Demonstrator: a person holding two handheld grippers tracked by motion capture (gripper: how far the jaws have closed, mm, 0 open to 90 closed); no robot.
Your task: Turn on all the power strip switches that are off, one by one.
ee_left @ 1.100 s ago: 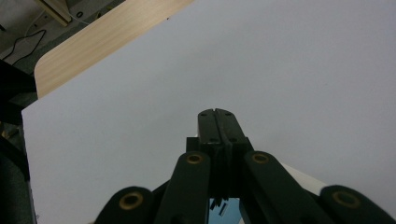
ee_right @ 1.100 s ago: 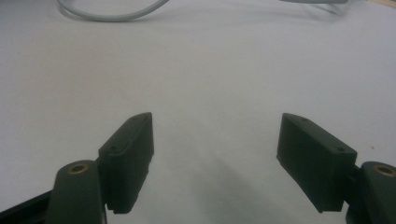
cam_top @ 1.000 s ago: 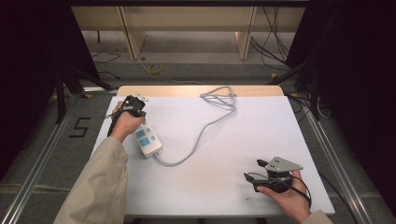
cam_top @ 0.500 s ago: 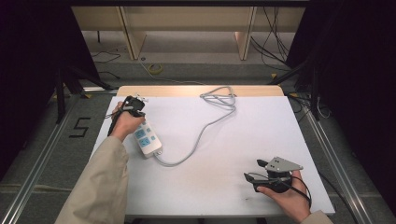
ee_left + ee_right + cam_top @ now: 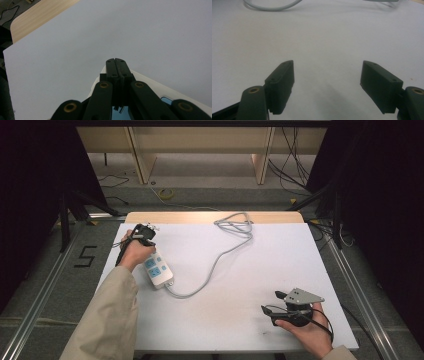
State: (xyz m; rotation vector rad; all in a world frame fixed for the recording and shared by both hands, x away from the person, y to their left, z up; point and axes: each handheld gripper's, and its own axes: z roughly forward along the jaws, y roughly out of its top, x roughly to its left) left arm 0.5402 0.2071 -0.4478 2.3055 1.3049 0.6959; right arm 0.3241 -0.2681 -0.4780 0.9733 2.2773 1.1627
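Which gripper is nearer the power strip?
Left. The left gripper sits over the power strip, jaws shut; the right gripper rests far across the table.

Even overhead light, dark surroundings
The white table (image 5: 240,270) is softly lit; both gripper views look slightly blurred, with faint shadows.

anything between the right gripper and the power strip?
Mostly bare white table. High view: right gripper sits apart from the power strip, and the strip's grey cable curves through the stretch between them.
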